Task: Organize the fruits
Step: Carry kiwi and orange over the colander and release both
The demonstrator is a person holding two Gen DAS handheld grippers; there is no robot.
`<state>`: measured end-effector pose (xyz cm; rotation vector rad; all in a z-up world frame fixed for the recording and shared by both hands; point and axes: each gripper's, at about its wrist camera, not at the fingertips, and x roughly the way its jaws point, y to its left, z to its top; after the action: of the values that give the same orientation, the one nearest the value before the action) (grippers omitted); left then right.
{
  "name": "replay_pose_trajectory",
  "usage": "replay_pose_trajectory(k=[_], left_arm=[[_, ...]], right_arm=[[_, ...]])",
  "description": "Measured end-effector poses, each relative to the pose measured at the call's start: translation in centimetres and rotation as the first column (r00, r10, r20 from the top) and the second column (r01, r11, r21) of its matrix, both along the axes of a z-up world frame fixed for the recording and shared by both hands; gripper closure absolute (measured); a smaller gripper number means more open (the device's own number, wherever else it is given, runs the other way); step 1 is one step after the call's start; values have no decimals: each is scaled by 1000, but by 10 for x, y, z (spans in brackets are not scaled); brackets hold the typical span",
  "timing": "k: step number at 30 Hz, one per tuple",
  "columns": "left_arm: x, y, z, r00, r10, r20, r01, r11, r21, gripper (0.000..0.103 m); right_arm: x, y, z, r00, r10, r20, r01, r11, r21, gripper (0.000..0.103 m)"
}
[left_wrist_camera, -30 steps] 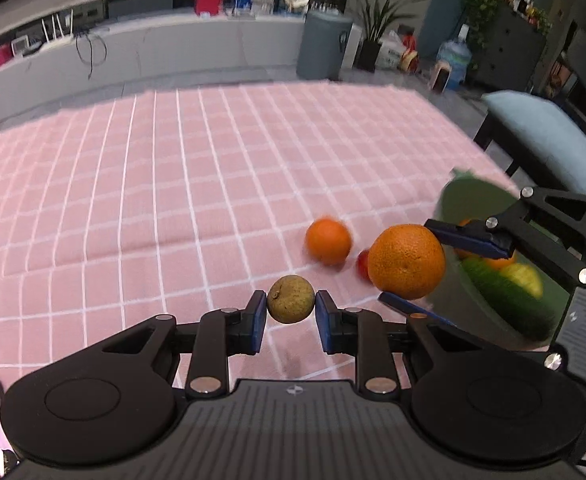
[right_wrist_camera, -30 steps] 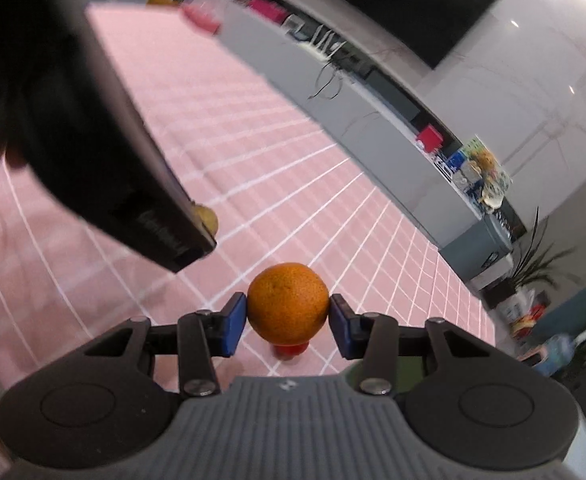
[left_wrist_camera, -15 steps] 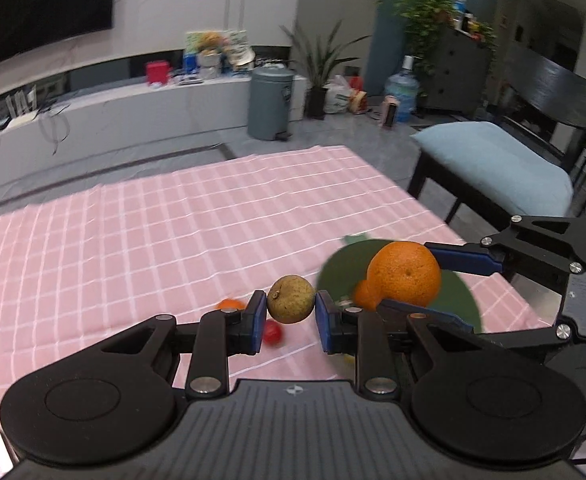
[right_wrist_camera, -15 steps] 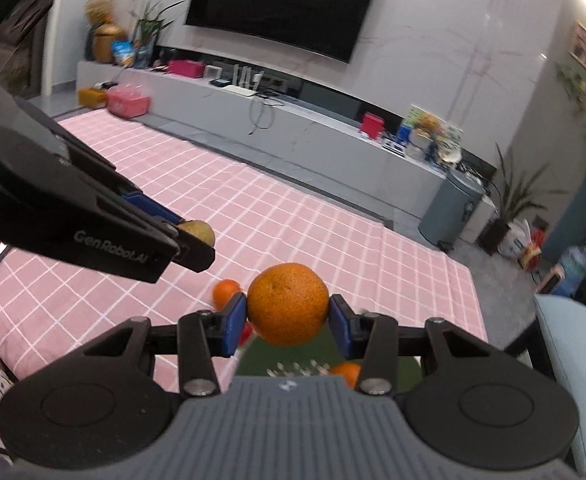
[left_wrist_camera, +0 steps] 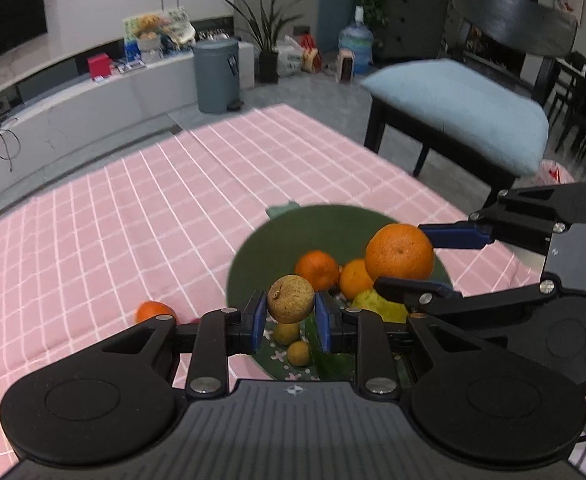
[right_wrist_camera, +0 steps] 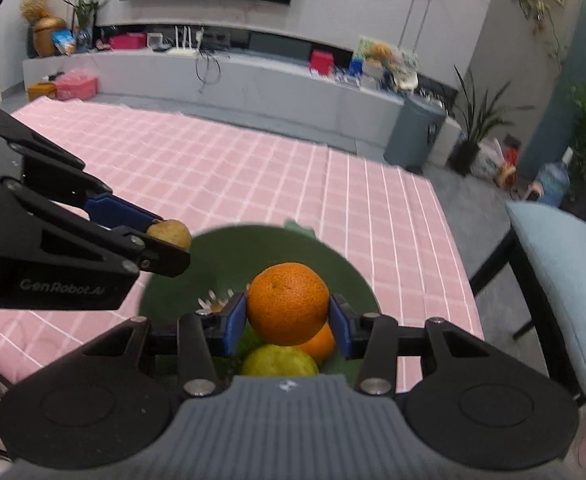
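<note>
Gripping a brownish round fruit in the left tool (right tool clamped on an orange), both above the green bowl

White lettering "GenRobot.AI" on the black side of the left gripper, left of the right gripper's fingers. No other text legible.

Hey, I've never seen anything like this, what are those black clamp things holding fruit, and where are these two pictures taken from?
Those are two hand-held grippers, each carried by a person, with a camera looking along its fingers. One picture comes from the left hand-held gripper, clamped on a small round brownish-yellow fruit. The other comes from the right hand-held gripper, clamped on a large round orange. Both hover over a dark green bowl already holding oranges and yellow-green fruit, on a pink checked tablecloth. One small orange lies on the cloth.
</note>
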<state>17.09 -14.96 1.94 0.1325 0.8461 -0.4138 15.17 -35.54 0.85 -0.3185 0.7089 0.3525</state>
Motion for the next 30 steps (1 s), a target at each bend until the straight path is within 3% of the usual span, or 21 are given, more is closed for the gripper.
replay_pose_trajectory(k=[13, 30], left_arm=[[27, -3, -39, 996, -6, -84, 8, 1000, 26, 74], [33, -9, -54, 994, -18, -108, 24, 998, 56, 73]], right_arm=[[44, -9, -41, 994, -51, -94, 48, 998, -28, 61], [58, -5, -51, 994, -30, -106, 25, 999, -49, 61]])
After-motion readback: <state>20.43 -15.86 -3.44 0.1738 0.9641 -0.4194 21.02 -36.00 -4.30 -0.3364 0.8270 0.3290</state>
